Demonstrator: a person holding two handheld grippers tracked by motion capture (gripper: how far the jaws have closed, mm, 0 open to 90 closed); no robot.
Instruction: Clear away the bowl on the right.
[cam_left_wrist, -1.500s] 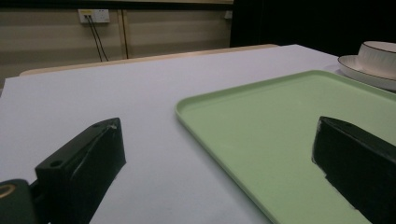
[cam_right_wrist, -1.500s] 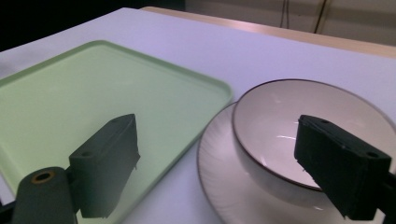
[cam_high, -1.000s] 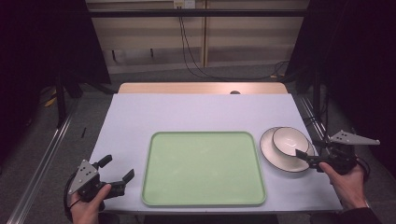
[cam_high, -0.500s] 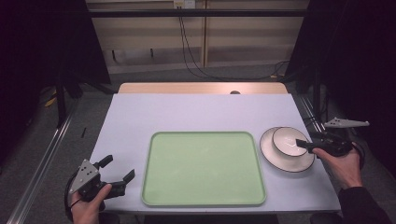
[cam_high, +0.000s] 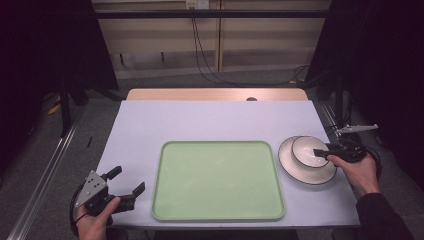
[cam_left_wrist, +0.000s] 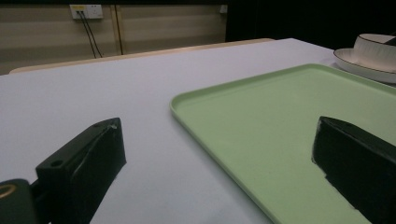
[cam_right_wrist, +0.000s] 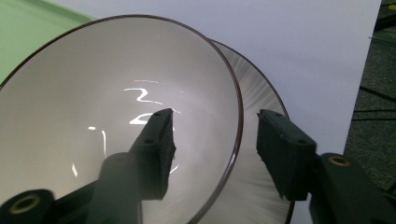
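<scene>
A white bowl (cam_high: 306, 149) with a dark rim sits on a white plate (cam_high: 300, 172) at the table's right side. My right gripper (cam_high: 320, 153) is open and straddles the bowl's right rim: in the right gripper view one jaw is inside the bowl (cam_right_wrist: 93, 93) and the other outside it, over the plate (cam_right_wrist: 261, 98). A pale green tray (cam_high: 217, 180) lies empty in the middle. My left gripper (cam_high: 127, 182) is open near the front left corner, just left of the tray (cam_left_wrist: 280, 121), nothing between its jaws. The bowl (cam_left_wrist: 376, 46) and plate (cam_left_wrist: 359, 63) show far right there.
The white table top (cam_high: 200, 120) ends in a wooden strip (cam_high: 215, 94) at the back. Cables (cam_high: 205, 55) hang down the back wall. The table's right edge lies close behind the plate.
My right gripper has moved forward and left from beside the plate onto the bowl's rim. The left gripper has stayed put.
</scene>
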